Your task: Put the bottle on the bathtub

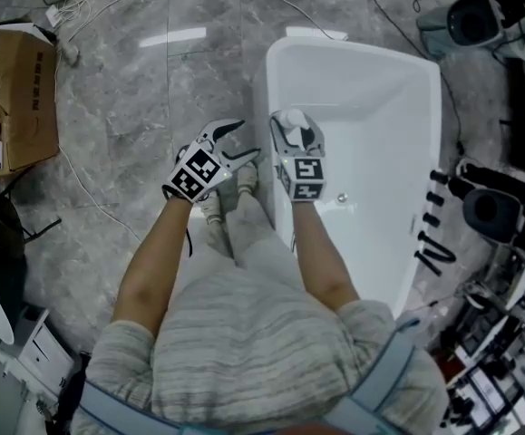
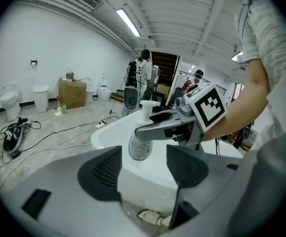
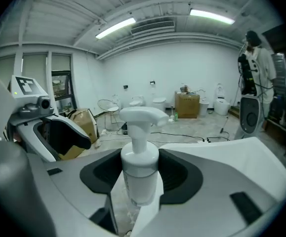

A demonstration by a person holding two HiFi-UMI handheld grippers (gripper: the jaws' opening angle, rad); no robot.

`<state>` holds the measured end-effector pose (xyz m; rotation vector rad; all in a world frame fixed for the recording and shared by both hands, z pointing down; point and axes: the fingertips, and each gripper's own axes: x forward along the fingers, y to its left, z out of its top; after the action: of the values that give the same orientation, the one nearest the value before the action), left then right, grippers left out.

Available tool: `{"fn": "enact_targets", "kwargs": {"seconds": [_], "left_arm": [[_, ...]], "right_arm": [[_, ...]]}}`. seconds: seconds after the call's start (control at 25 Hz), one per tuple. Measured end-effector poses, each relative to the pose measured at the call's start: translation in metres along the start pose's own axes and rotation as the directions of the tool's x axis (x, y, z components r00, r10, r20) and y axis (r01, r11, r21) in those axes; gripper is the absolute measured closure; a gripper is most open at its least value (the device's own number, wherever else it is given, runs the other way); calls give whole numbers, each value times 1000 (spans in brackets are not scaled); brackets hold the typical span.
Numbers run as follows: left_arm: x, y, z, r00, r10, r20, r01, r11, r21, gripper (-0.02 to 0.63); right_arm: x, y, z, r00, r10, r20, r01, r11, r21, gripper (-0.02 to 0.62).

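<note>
At the bathtub's (image 1: pixel 371 107) left rim, as the head view shows it: right tongs (image 1: pixel 291 127) clamped on a white pump bottle (image 3: pixel 140 157). Pads sit on both sides of its body just under the pump collar. Nozzle points right in the right gripper view. Bottle is roughly upright with a clear lower body, held at the near-left edge of the white tub. Can't tell whether its base touches the rim. Left tongs (image 2: pixel 143 172) are wide open with nothing between the pads. They sit just beside the right tongs on the floor side of the rim, aimed at the bottle. Grey marble-look floor (image 1: pixel 135 80) around the tub, cables (image 1: pixel 99 198) trailing across it. Cardboard box (image 1: pixel 17 89) well off to the left.
</note>
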<state>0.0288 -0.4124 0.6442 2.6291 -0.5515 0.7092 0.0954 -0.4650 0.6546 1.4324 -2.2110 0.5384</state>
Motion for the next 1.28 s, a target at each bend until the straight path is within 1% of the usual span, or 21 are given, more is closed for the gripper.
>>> {"fn": "enact_targets", "kwargs": {"seconds": [0.12, 0.16, 0.2, 0.24, 0.28, 0.52, 0.64, 0.72, 0.92, 1.12, 1.28], "left_arm": [[9, 4, -5, 1000, 1, 19, -1, 1000, -15, 381], [12, 6, -7, 1000, 3, 27, -3, 1000, -20, 432], [13, 7, -9, 999, 7, 35, -6, 1000, -25, 496], [15, 8, -11, 999, 10, 43, -9, 999, -32, 589], [17, 9, -14, 999, 13, 51, -10, 999, -41, 603], [22, 5, -44, 997, 9, 79, -1, 996, -89, 603], [21, 5, -53, 996, 13, 92, -4, 995, -101, 603], [22, 6, -55, 995, 15, 100, -5, 995, -103, 603], [24, 8, -58, 993, 17, 117, -5, 995, -104, 603], [22, 6, -58, 992, 16, 128, -2, 994, -107, 603], [22, 6, -59, 992, 14, 126, 0, 994, -106, 603]], "right_arm": [[12, -13, -17, 999, -52, -1, 52, 998, 36, 377], [16, -16, -23, 998, -61, 0, 61, 997, 47, 377], [20, -20, -28, 998, -67, 4, 67, 996, 58, 377], [24, -23, -33, 997, -73, 8, 72, 995, 70, 377], [27, -26, -39, 997, -79, 12, 78, 994, 81, 377], [44, -36, -67, 990, -135, 29, 131, 985, 110, 377], [49, -35, -75, 987, -159, 37, 156, 985, 69, 377], [54, -31, -76, 984, -174, 43, 173, 984, 40, 377], [58, -23, -73, 979, -189, 73, 187, 982, 36, 377], [55, -20, -77, 978, -197, 65, 194, 980, 42, 377], [57, -17, -78, 979, -199, 49, 197, 980, 28, 377]]}}
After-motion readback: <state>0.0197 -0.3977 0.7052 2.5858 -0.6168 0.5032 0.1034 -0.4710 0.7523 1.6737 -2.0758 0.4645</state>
